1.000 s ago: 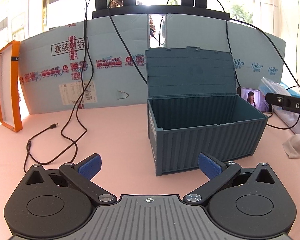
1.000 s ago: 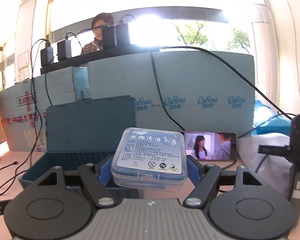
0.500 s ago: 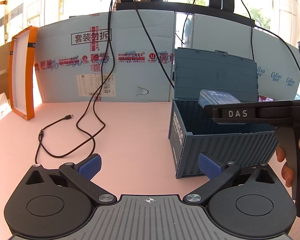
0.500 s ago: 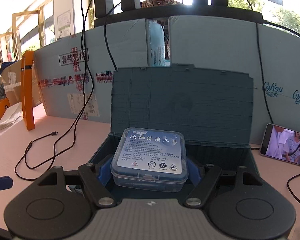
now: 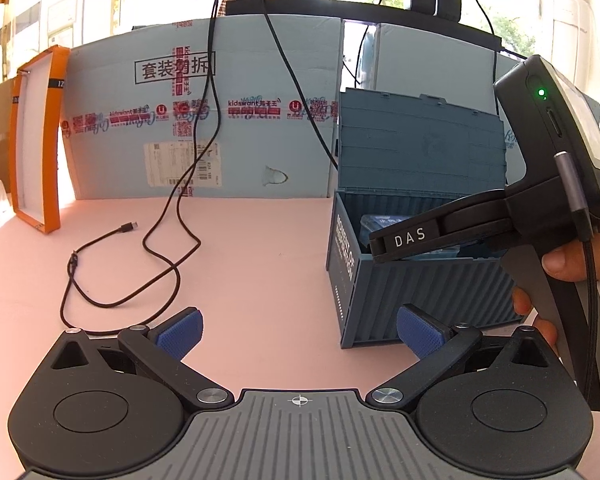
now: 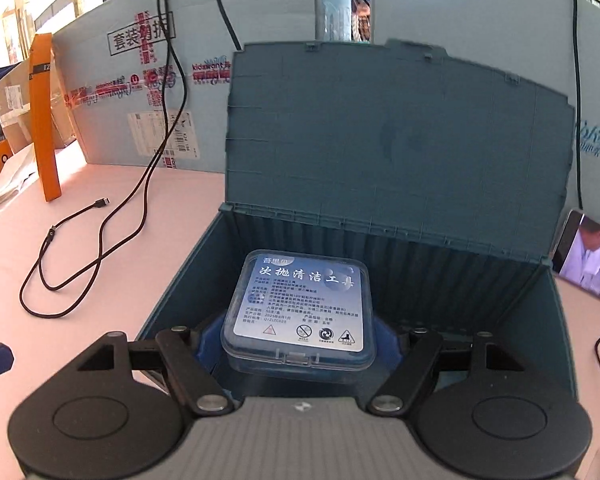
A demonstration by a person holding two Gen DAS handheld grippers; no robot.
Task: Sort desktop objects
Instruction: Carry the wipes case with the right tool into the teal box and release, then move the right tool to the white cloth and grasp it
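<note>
A teal container-shaped box (image 6: 384, 252) stands open on the pink table with its lid upright. My right gripper (image 6: 298, 336) is shut on a clear plastic case with a blue label (image 6: 300, 308) and holds it inside the box, below the rim. In the left wrist view the box (image 5: 412, 288) is at the right, with the right gripper's arm (image 5: 440, 232) reaching over its rim and the case (image 5: 384, 224) partly showing inside. My left gripper (image 5: 298, 330) is open and empty, low over the table just left of the box.
A black USB cable (image 5: 120, 276) loops on the table at the left. An orange-framed panel (image 5: 36, 140) leans at the far left. A cardboard wall (image 5: 204, 120) closes the back. A phone playing video (image 6: 588, 260) lies right of the box.
My right gripper has carried the case from above and right of the box over its rim and down inside. The left gripper shifted left; the box now sits further right in its view.
</note>
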